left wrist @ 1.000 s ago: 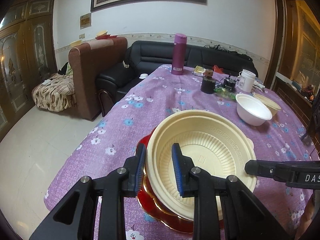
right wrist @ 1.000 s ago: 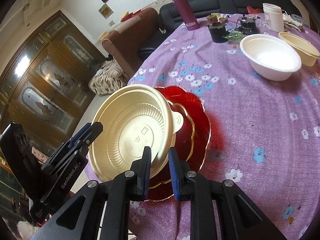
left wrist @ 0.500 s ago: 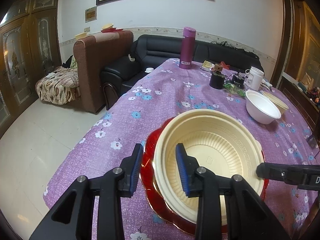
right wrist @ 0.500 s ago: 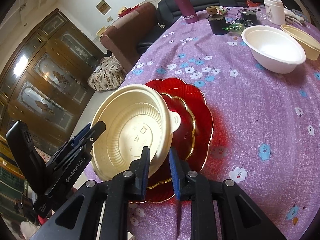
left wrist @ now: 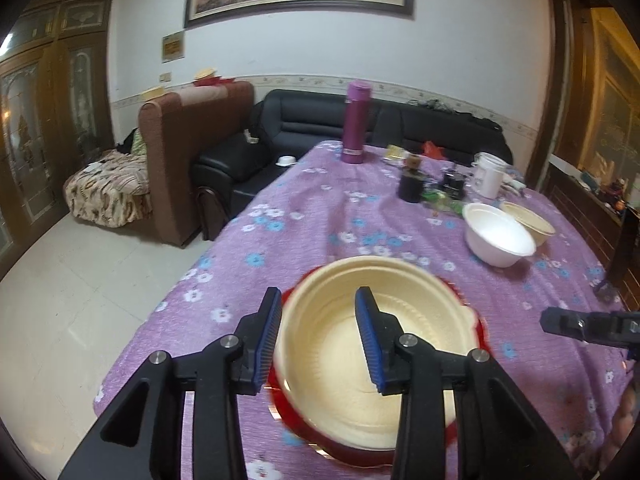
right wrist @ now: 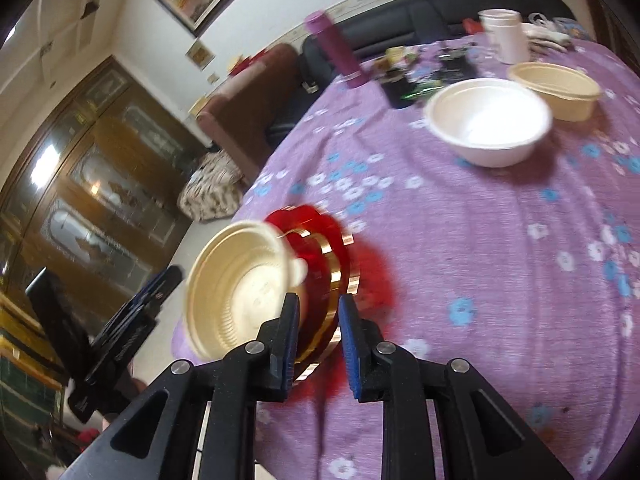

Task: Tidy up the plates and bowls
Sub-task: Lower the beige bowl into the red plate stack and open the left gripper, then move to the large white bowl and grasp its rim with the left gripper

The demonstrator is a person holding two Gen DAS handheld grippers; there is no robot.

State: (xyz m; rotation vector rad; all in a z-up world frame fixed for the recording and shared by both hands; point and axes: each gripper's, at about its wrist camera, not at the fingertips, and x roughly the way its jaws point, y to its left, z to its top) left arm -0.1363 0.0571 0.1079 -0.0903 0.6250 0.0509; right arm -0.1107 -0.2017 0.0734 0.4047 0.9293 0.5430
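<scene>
A cream ribbed bowl point(left wrist: 420, 320) lies in a red scalloped plate with a gold rim point(left wrist: 348, 454) at the near edge of the table. My left gripper point(left wrist: 319, 308) straddles the bowl's near left rim. Its jaws are opening and the inner pad stands clear of the wall. In the blurred right wrist view, the bowl point(right wrist: 236, 280) and plate point(right wrist: 332, 248) show beyond my right gripper point(right wrist: 319, 304). That gripper is narrowly open with nothing pressed between its pads. From the left wrist view, the right gripper point(left wrist: 560, 324) is apart from the plate, to its right.
A white bowl point(left wrist: 498, 240) and a second cream bowl point(left wrist: 528, 220) stand at the far right of the purple flowered cloth point(left wrist: 320, 220). Behind them are a white mug point(left wrist: 488, 174), a purple flask point(left wrist: 356, 124) and small dark items. The table edge drops away on the left.
The left jaws have widened and let go of the bowl's rim, and the bowl now lies level in the plate. The right gripper has drawn back from the plate's edge.
</scene>
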